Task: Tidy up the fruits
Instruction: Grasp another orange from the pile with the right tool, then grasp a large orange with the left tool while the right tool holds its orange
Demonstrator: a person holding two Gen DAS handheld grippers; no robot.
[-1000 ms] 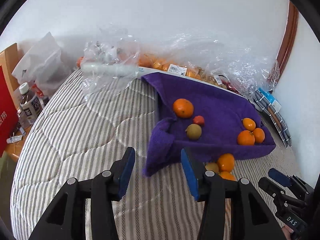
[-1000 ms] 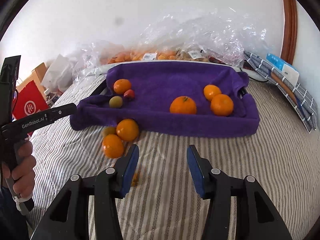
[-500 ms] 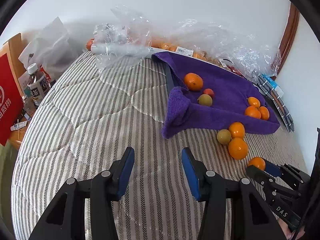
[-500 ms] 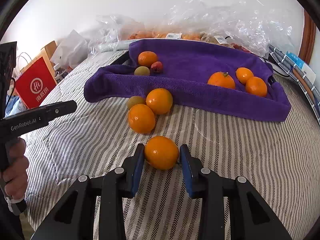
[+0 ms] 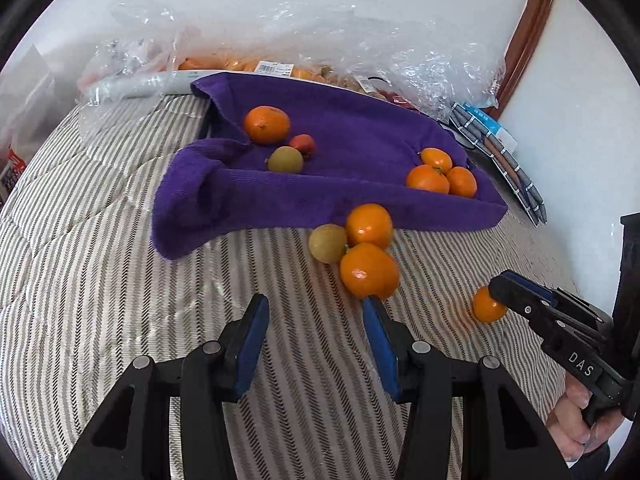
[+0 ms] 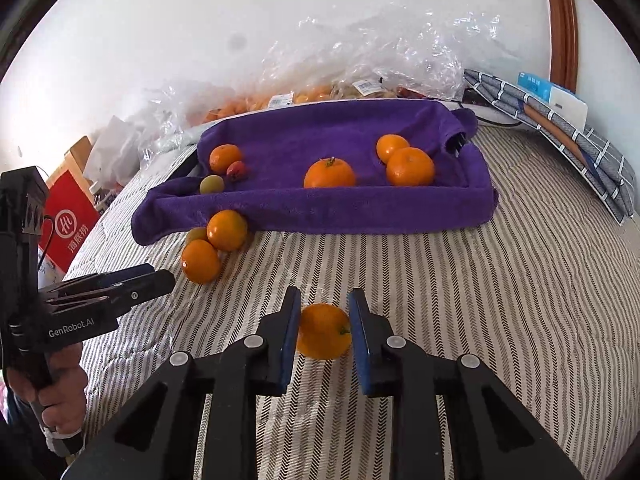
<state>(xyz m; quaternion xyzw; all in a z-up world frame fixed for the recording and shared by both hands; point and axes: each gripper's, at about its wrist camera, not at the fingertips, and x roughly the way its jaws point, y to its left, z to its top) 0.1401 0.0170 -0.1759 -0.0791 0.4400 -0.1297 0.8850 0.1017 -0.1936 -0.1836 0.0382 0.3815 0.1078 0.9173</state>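
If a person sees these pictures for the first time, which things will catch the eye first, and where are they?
First, the purple towel lying across the striped bed, with oranges on it. Next, the right hand-held gripper near the camera, shut on an orange down on the bed. Then three loose fruits clustered at the towel's front edge, just beyond the open left hand-held gripper.

**Bright, even daylight; heavy fisheye warp**

Soft diffuse light is filling both views; no source is showing. Shadows are lying faint and short. Glare is flaring off the crinkled plastic bags and glinting on the oranges. Black vignette is ringing each frame; edges are bowing. Focus is holding sharp at centre, softening outward.
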